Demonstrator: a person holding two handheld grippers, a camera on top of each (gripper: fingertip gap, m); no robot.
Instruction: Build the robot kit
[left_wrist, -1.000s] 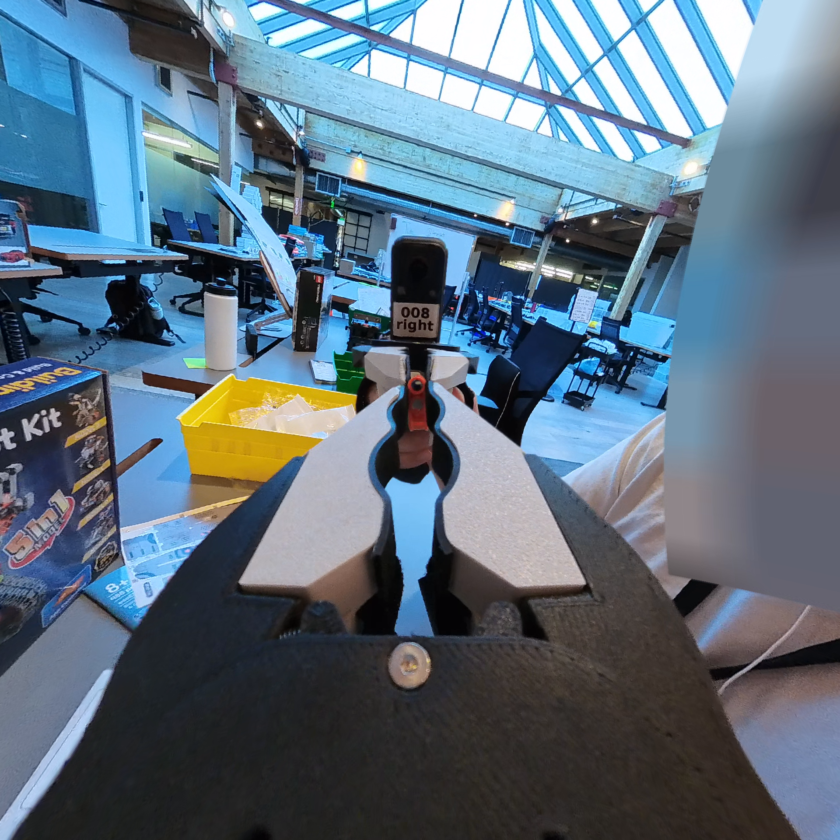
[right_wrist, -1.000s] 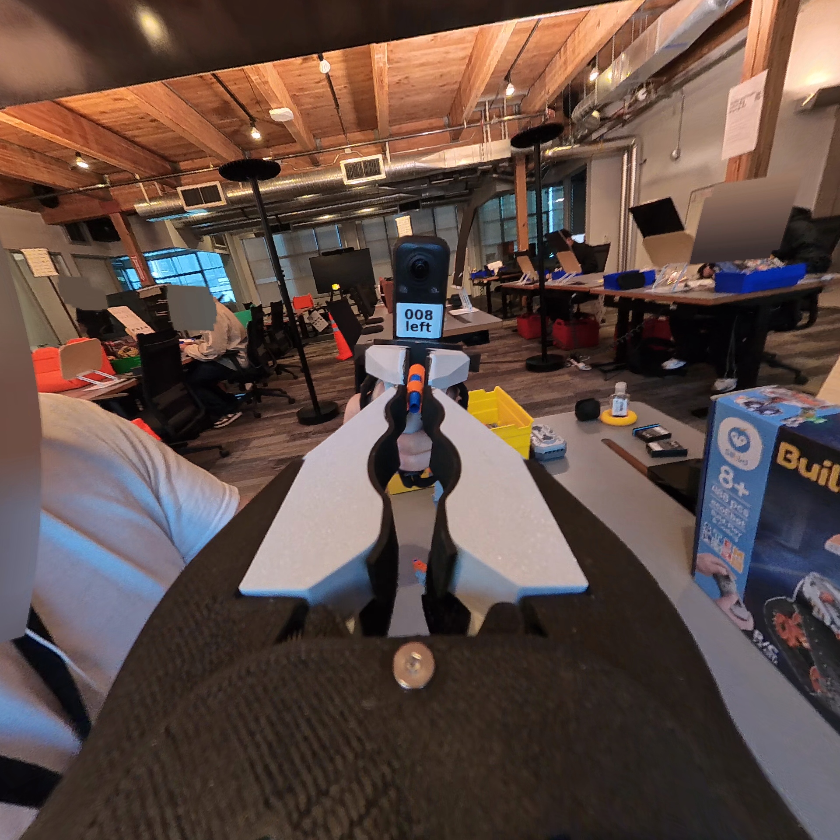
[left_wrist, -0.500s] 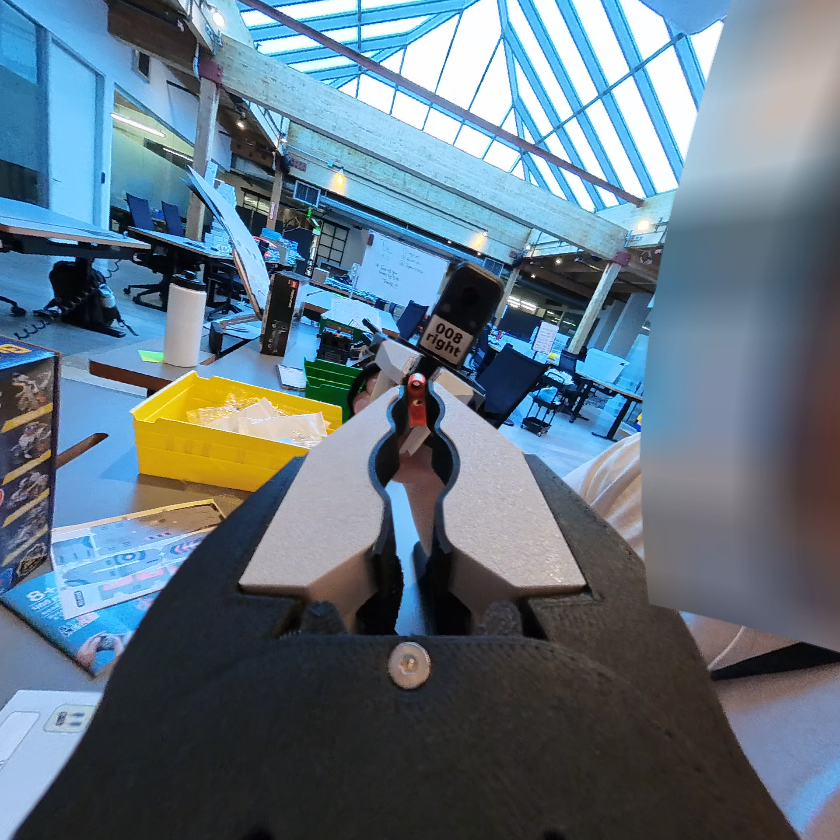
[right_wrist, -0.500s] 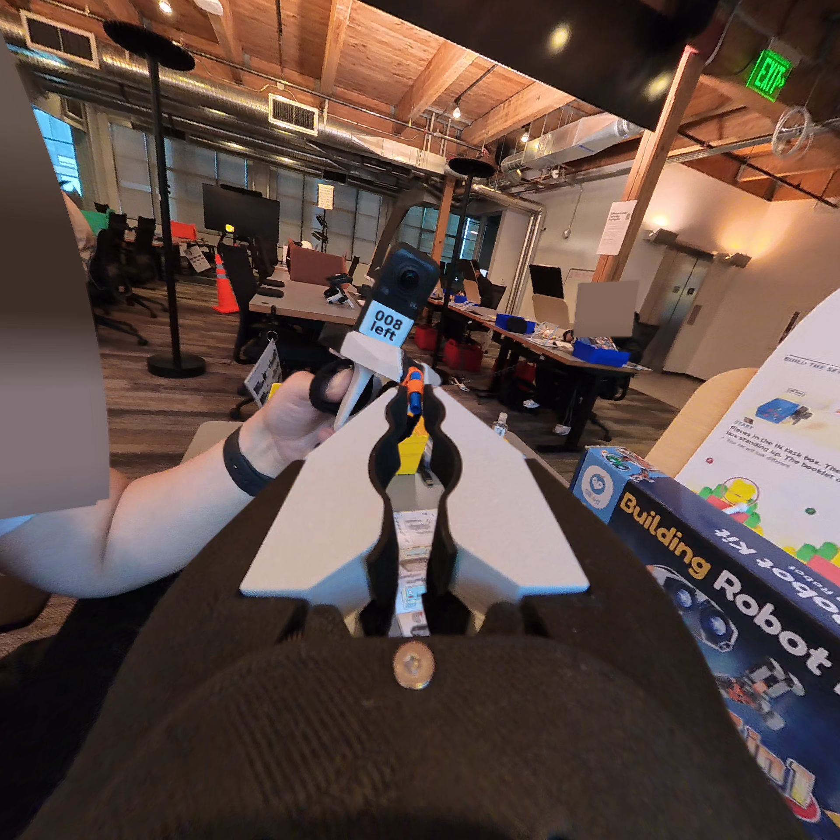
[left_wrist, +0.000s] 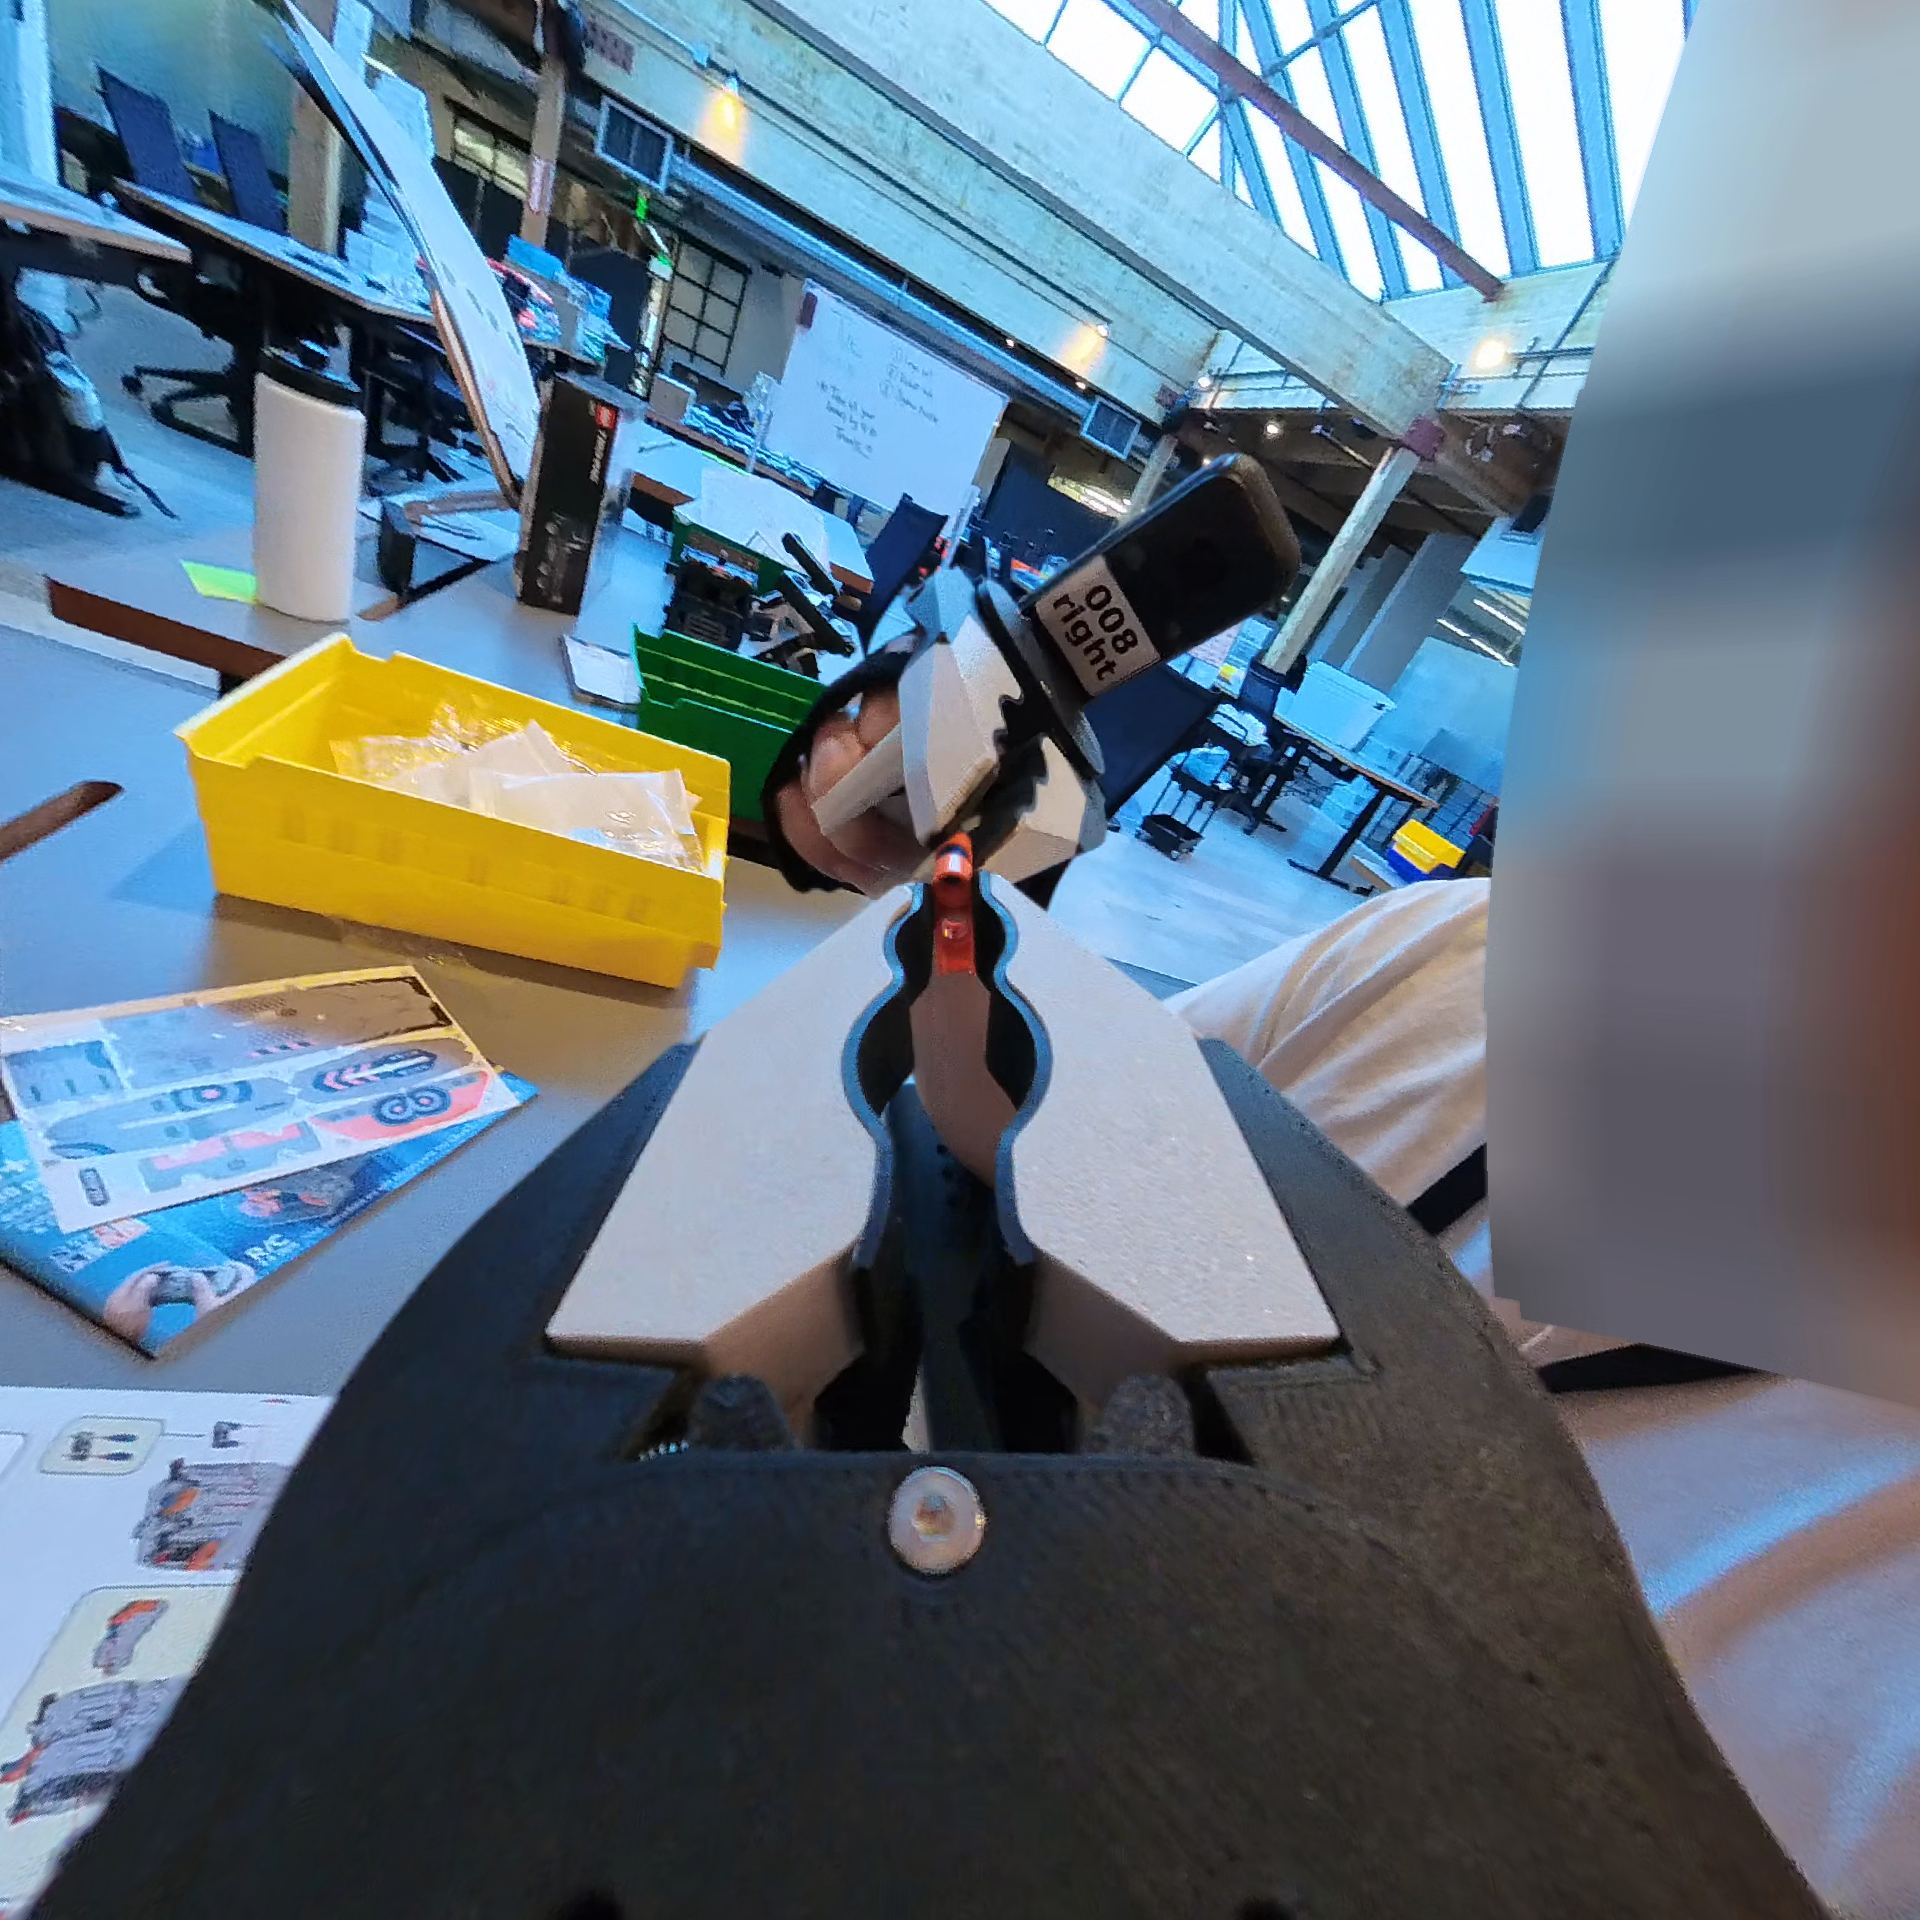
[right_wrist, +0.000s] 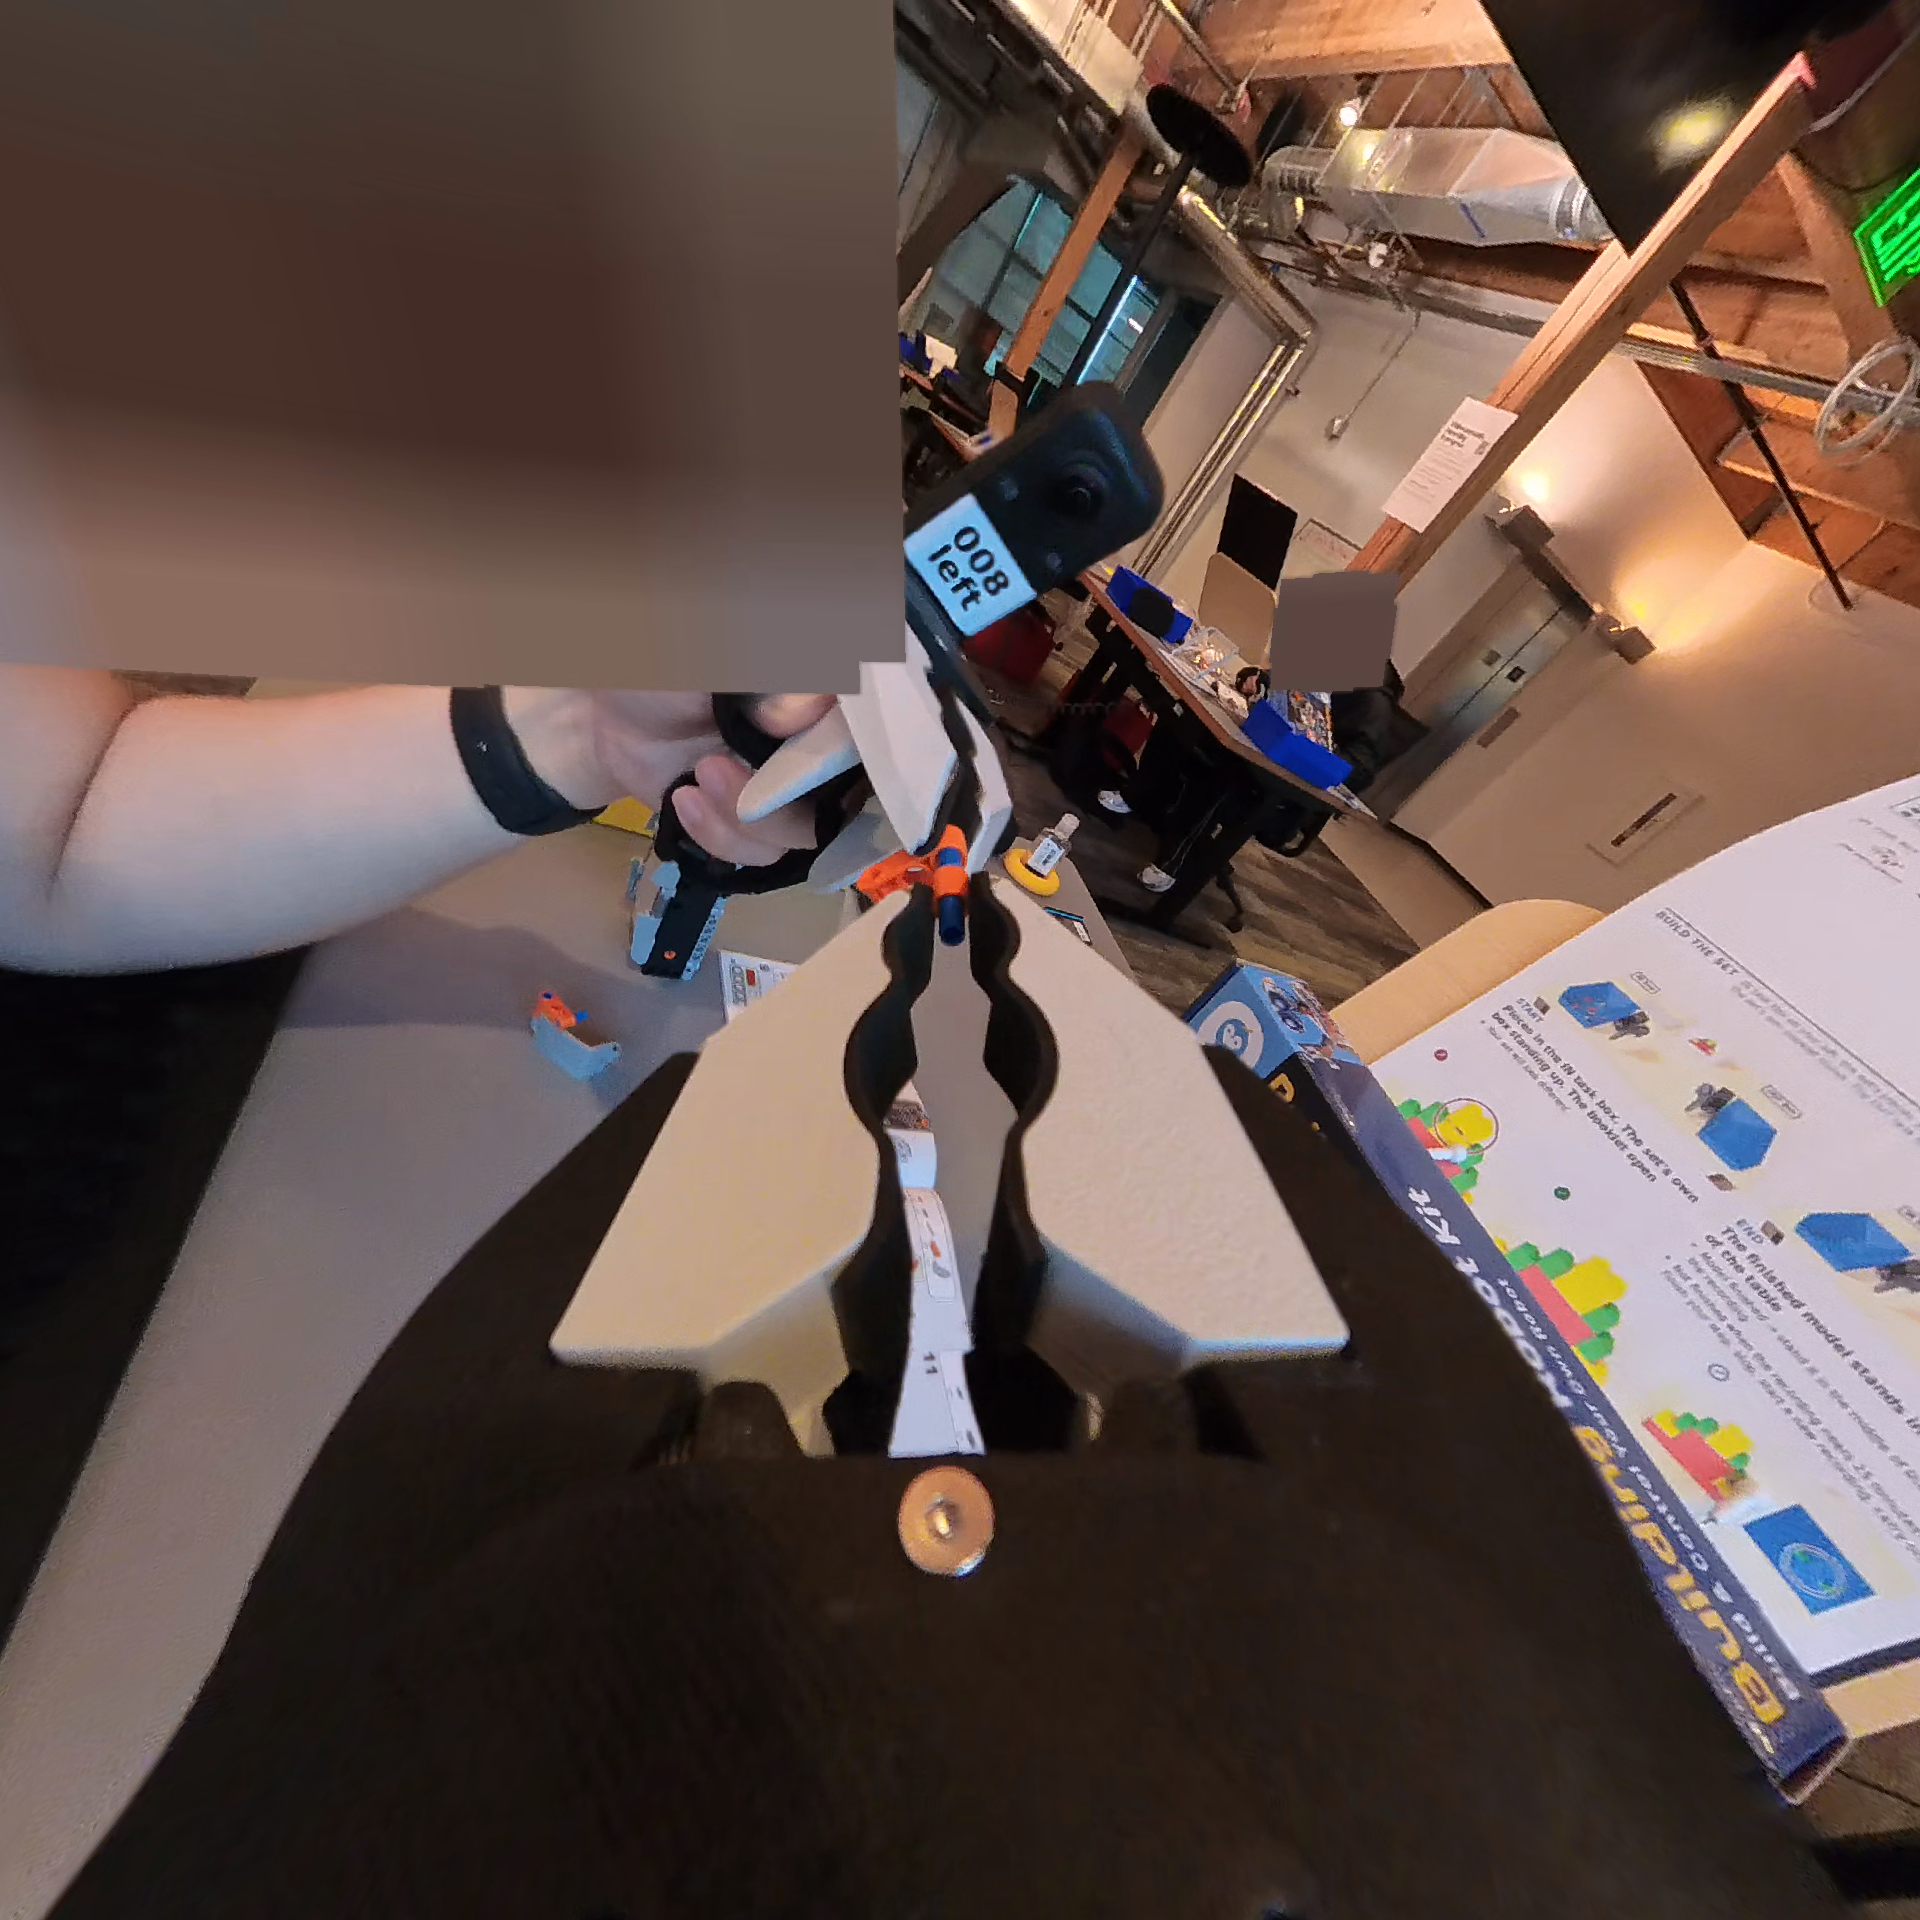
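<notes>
Orange piece (left_wrist: 951, 914) is being pinched between left gripper (left_wrist: 951, 940) and right gripper (right_wrist: 948, 902), both closed on it, above bench (left_wrist: 135, 914).

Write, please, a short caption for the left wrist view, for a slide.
Left gripper shut on a small orange piece, meeting the right gripper above a grey table with a yellow bin.

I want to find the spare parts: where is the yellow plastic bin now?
In the left wrist view, the yellow plastic bin stands on the grey table, left of the left gripper, with the green bin behind its right end.
</notes>
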